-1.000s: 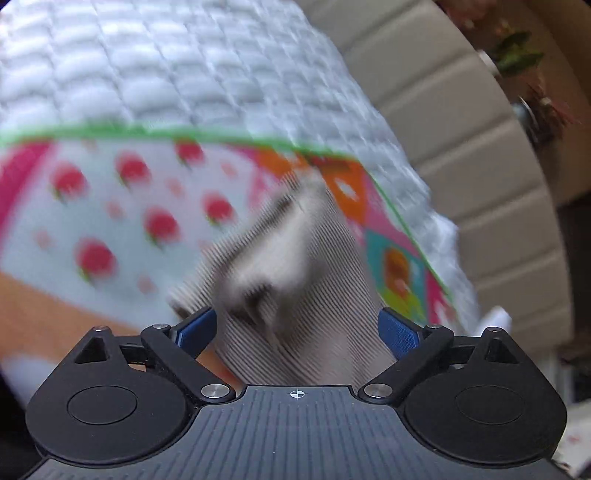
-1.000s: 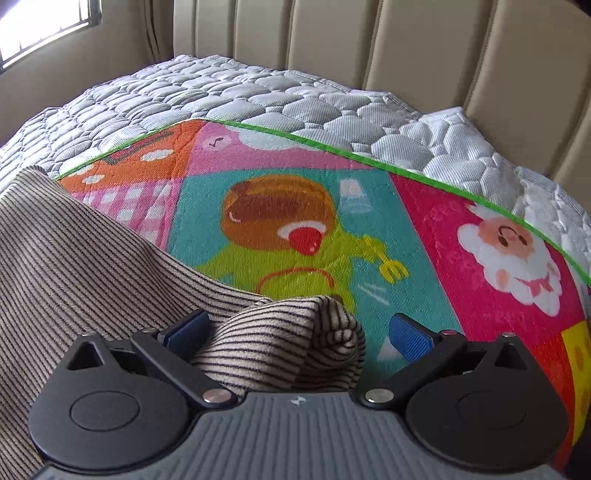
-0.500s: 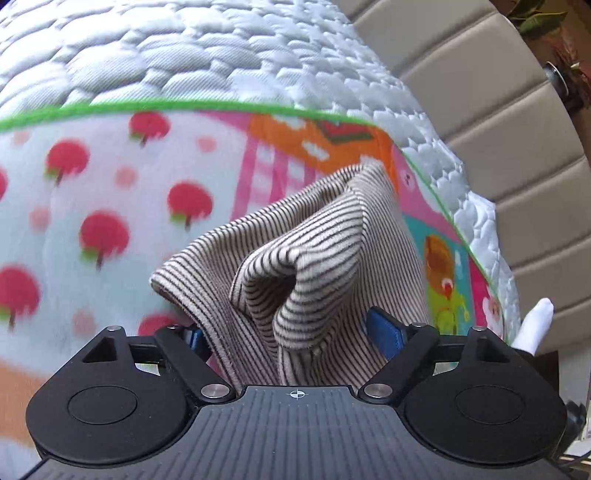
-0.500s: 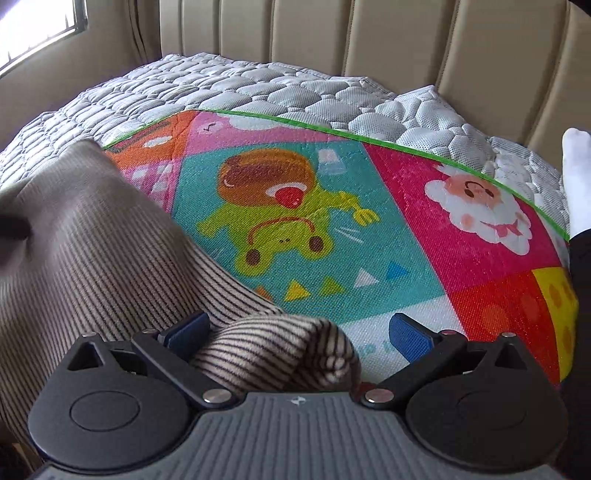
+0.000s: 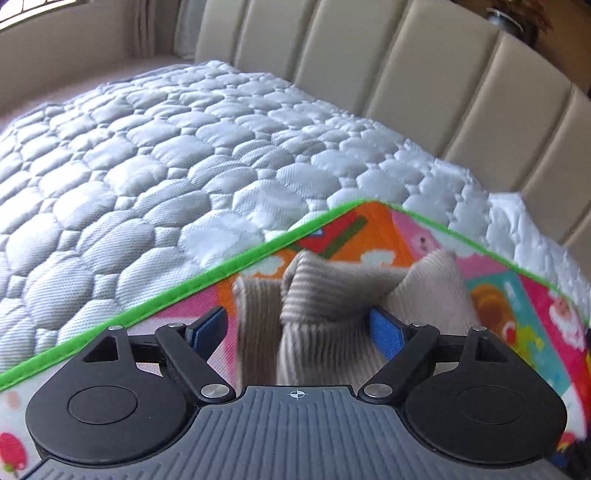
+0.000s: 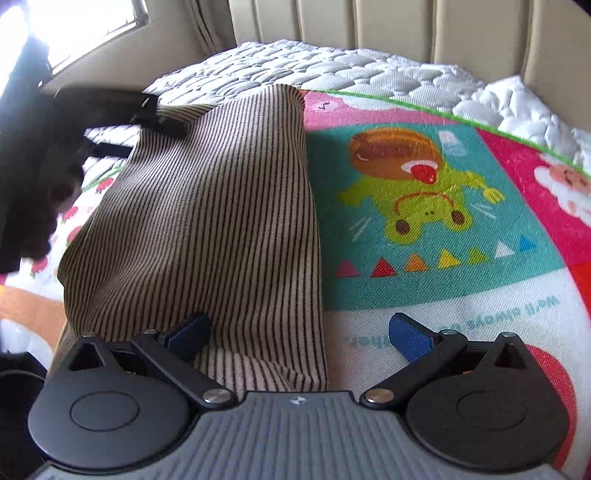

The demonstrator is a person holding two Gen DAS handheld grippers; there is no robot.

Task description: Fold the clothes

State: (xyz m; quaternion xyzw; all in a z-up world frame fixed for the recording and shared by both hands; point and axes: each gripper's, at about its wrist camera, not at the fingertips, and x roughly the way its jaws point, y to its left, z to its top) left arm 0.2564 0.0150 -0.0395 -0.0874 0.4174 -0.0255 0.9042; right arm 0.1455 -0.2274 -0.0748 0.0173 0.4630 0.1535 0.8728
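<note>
A beige garment with thin dark stripes (image 6: 207, 206) lies stretched on a colourful cartoon play mat (image 6: 424, 221) on the bed. In the right wrist view my right gripper (image 6: 299, 332) is open, its jaws wide apart over the garment's near right edge. The left gripper shows at the garment's far left corner (image 6: 147, 110). In the left wrist view my left gripper (image 5: 299, 328) is open, with a bunched fold of the garment (image 5: 332, 306) lying between its blue pads (image 5: 384, 332). The fold there is blurred.
A white quilted mattress cover (image 5: 147, 155) surrounds the mat, whose green edge (image 5: 184, 288) runs diagonally. A beige padded headboard (image 5: 406, 92) stands behind the bed. A window (image 6: 92, 22) is at the far left. A person's arm (image 6: 26, 306) shows at the left.
The garment has been pulled out from a bunched heap into a long flat panel. Both grippers have moved apart along it, and the left wrist view now faces the headboard.
</note>
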